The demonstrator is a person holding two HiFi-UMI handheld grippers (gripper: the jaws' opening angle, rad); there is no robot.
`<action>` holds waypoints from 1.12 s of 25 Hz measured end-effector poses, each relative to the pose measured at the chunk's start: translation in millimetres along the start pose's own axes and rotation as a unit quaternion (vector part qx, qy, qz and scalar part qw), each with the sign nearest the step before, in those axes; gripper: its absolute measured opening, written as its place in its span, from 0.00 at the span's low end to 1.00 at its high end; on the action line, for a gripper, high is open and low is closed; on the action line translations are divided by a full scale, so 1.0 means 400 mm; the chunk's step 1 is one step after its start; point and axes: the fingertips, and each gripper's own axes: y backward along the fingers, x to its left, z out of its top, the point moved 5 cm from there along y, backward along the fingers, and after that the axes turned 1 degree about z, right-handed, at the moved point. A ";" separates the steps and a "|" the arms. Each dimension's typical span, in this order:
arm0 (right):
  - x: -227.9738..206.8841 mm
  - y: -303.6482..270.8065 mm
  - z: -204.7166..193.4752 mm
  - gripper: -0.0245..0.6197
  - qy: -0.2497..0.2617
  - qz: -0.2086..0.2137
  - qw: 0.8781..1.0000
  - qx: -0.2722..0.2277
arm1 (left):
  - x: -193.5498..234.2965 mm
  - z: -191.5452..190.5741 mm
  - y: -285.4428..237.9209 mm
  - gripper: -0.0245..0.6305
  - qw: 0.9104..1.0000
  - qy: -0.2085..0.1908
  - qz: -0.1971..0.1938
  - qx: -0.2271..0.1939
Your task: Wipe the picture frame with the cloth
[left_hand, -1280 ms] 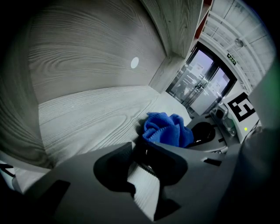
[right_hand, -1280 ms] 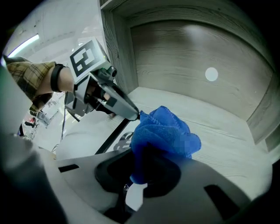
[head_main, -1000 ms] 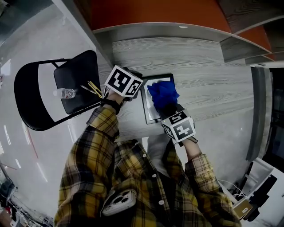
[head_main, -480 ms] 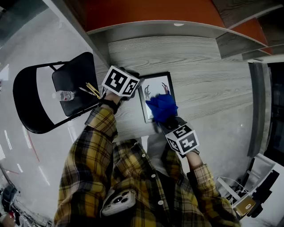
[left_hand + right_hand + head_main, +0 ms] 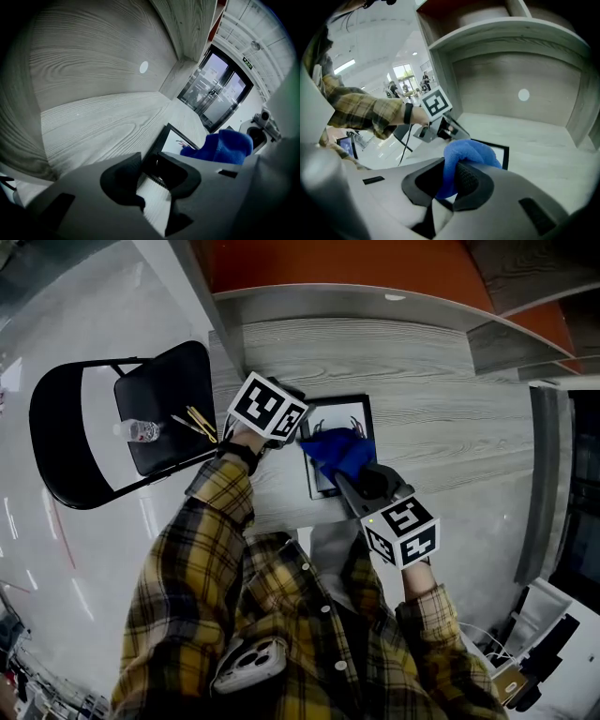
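A black picture frame (image 5: pixel 339 416) with a white mat lies flat on the grey wooden table (image 5: pixel 441 409). A blue cloth (image 5: pixel 339 454) rests on the glass, bunched up, and my right gripper (image 5: pixel 350 480) is shut on it from the near side. In the right gripper view the cloth (image 5: pixel 471 154) bulges out between the jaws over the frame (image 5: pixel 502 151). My left gripper (image 5: pixel 302 428) sits at the frame's left edge. In the left gripper view the frame's black corner (image 5: pixel 165 138) runs in between the jaws of the left gripper (image 5: pixel 150 171), which is shut on it.
A black folding chair (image 5: pixel 56 418) stands left of the table, with a water bottle (image 5: pixel 141 432) and yellow sticks (image 5: pixel 199 422) on its seat. A grey shelf wall (image 5: pixel 375 301) closes the back and a side panel (image 5: pixel 546 474) the right. Glass doors (image 5: pixel 218 101) show beyond.
The right gripper slid the cloth from the frame's far part toward me and then a little left. The left gripper stayed at the frame's left edge.
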 end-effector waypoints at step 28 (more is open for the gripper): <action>-0.013 -0.180 -0.076 0.12 -0.011 -0.021 0.992 0.121 | -0.001 -0.003 0.001 0.20 1.000 -0.002 0.002 -0.001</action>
